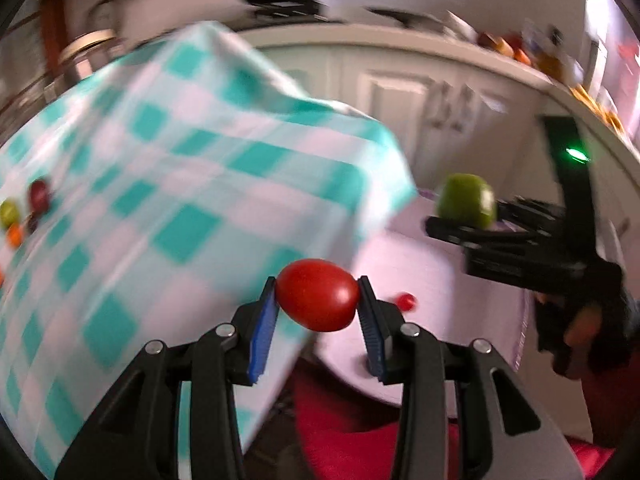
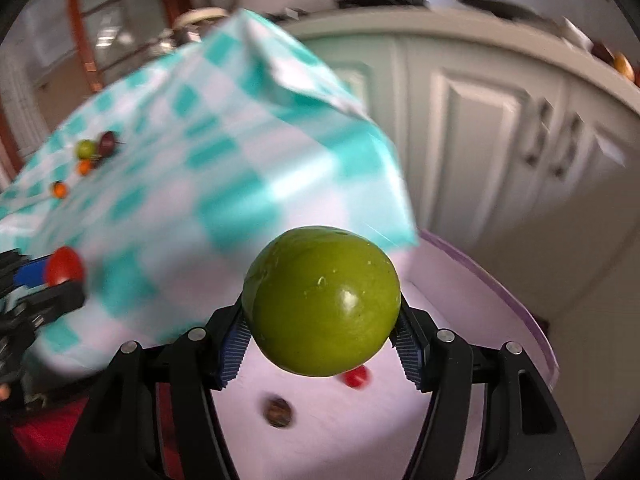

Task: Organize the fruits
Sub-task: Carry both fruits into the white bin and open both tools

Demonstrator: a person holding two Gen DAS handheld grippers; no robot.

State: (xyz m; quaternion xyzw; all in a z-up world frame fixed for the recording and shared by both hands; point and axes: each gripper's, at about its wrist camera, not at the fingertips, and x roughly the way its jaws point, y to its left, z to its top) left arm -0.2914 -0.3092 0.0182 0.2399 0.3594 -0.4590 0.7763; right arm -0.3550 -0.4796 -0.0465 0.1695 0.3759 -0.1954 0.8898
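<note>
My left gripper [image 1: 318, 298] is shut on a red tomato [image 1: 318, 295], its blue pads pressing both ends, above the edge of a pale round tray [image 1: 440, 280]. My right gripper [image 2: 322, 334] is shut on a large green fruit [image 2: 322, 300] over the same tray [image 2: 460, 360]. In the left wrist view the right gripper [image 1: 460, 226] carries the green fruit [image 1: 466, 200] at the right. The right wrist view shows the left gripper [image 2: 60, 276] with the tomato [image 2: 64, 266] at the left edge. A small red fruit [image 2: 356, 378] and a dark fruit [image 2: 279, 412] lie on the tray.
A table under a teal-checked cloth [image 1: 160, 200] fills the left, with several small fruits [image 2: 96, 148] near its far side. White cabinet doors [image 2: 480, 140] stand behind. A red surface [image 1: 340, 420] lies below the tray. A person's hand [image 1: 584, 320] holds the right gripper.
</note>
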